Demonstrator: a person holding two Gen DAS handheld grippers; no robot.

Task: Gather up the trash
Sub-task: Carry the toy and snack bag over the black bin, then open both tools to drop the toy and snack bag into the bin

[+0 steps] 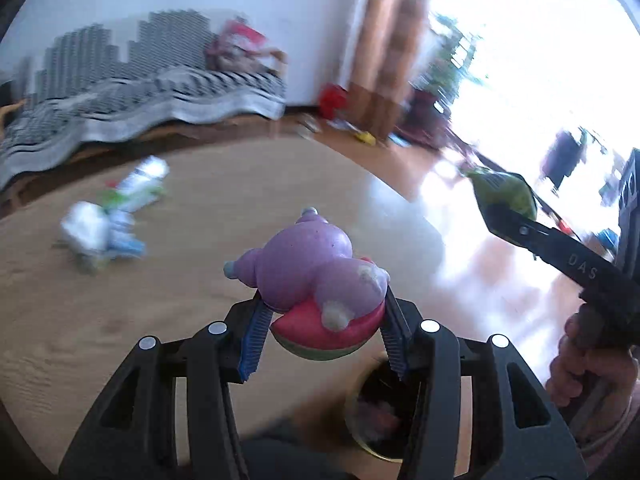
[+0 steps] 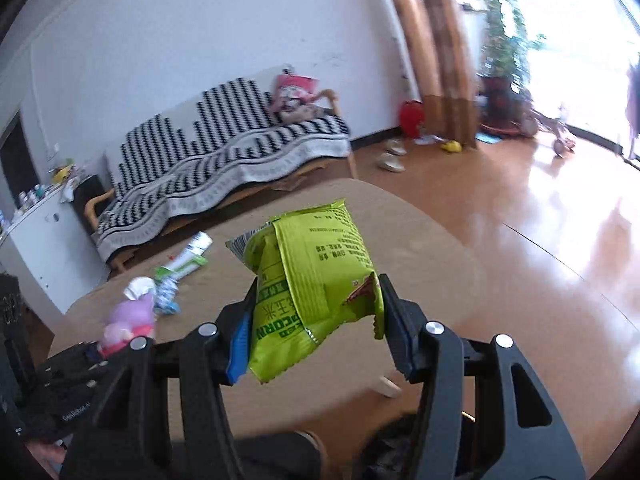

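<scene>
My left gripper (image 1: 322,320) is shut on a purple and pink toy figure (image 1: 316,276), held above the round wooden table (image 1: 200,200). The toy also shows at the left of the right wrist view (image 2: 128,320). My right gripper (image 2: 316,320) is shut on a green snack bag (image 2: 312,276), held above the table's near edge. The bag also shows in the left wrist view (image 1: 504,196) at the right. Crumpled white, green and blue wrappers (image 1: 108,216) lie on the table's far left; they also show in the right wrist view (image 2: 176,272).
A dark bin with a metal rim (image 1: 380,412) sits below the left gripper, by the table's near edge. A sofa with a black-and-white throw (image 2: 224,172) stands behind the table. A white cabinet (image 2: 44,248) stands at left. Shoes (image 2: 392,156) and a red object (image 2: 412,118) lie on the floor by the curtain.
</scene>
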